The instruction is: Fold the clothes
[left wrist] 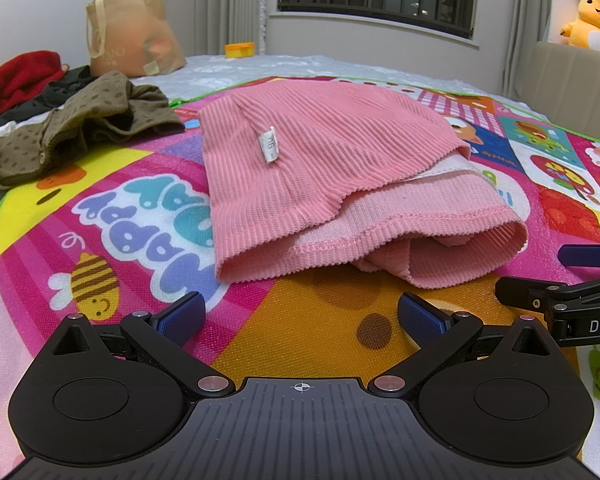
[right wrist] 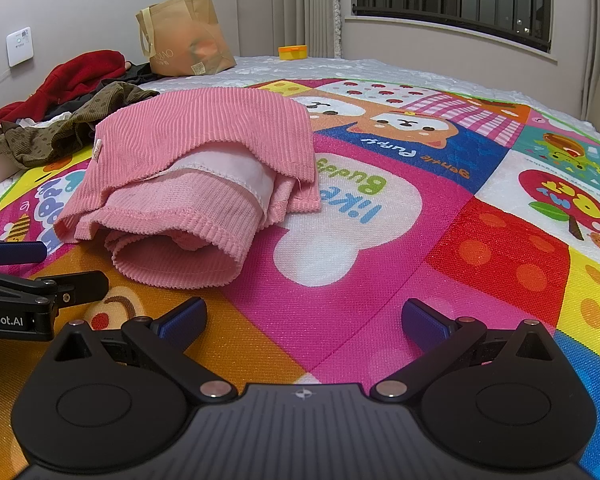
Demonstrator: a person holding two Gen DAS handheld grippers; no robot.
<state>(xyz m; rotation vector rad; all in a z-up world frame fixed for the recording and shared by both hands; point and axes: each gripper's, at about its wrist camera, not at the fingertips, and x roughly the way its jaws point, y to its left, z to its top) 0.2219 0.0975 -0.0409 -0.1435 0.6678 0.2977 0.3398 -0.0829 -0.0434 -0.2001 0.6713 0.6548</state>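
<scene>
Pink ribbed garment (left wrist: 324, 168) sits folded into a thick bundle on the colourful play mat (left wrist: 312, 320), straight ahead of my left gripper (left wrist: 300, 316) and off to the left ahead of my right gripper (right wrist: 304, 320). Both sets of fingers are spread wide and hold nothing; the mat shows bare between them. I judge this piece is at or near the end of its fold: the layers are doubled over, the near edge rolls under, and a white tag (left wrist: 269, 145) faces up on top. The bundle looks a bit loose, with a paler inner layer poking out at the near edge, so my next move is either to tidy that edge or to leave it and fetch another piece. From my left fingers, the near hem lies just beyond the tips, not touching. From my right fingers, the bundle's rolled corner lies ahead and to the left, near the left gripper's tips, which show at the left edge of the right view. The unfolded heap, an olive spotted garment (left wrist: 80, 128) and a red garment (left wrist: 20, 76), lies further left and beyond. Reaching it calls for swinging left past the pink bundle without dragging it.
</scene>
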